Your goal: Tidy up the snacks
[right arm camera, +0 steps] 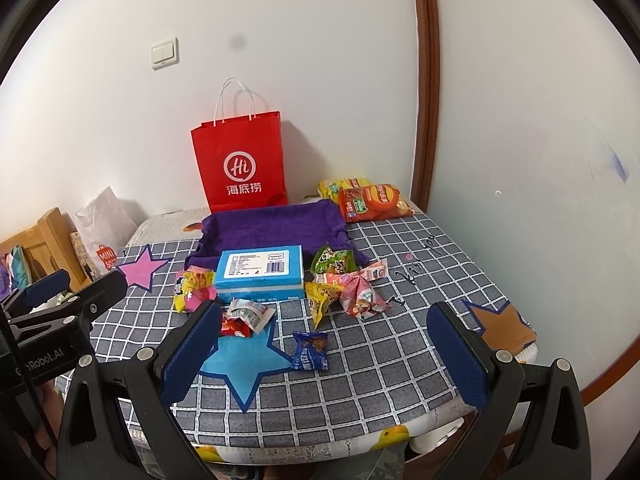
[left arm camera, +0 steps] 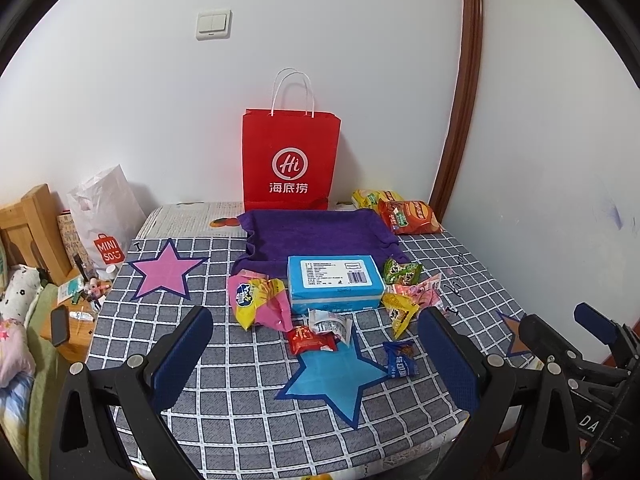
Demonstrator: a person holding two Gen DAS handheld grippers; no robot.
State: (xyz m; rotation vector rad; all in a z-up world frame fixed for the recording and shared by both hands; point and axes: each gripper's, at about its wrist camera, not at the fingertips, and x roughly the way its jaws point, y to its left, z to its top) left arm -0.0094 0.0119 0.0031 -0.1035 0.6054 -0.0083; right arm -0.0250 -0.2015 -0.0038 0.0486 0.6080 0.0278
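Several snack packets lie scattered mid-table around a blue box (left arm camera: 334,284) (right arm camera: 260,274): a yellow-pink packet (left arm camera: 258,300), a red packet (left arm camera: 310,340), a dark blue packet (left arm camera: 400,360) (right arm camera: 310,350), a green packet (left arm camera: 402,272) (right arm camera: 332,260) and pink packets (right arm camera: 362,290). Behind them lies a purple cloth tray (left arm camera: 316,236) (right arm camera: 272,228), then a red paper bag (left arm camera: 290,160) (right arm camera: 240,164). Two chip bags (left arm camera: 410,216) (right arm camera: 372,202) sit at the back right. My left gripper (left arm camera: 316,364) hangs open above the front of the table, empty. My right gripper (right arm camera: 324,356) is open too, empty, beside it.
The grey checked tablecloth (left arm camera: 224,412) carries a pink star (left arm camera: 164,274), a blue star (left arm camera: 334,380) and an orange star (right arm camera: 500,324). A white shopping bag (left arm camera: 106,216), wooden furniture (left arm camera: 36,232) and a cluttered side table (left arm camera: 76,312) stand left. White walls close off the back and right.
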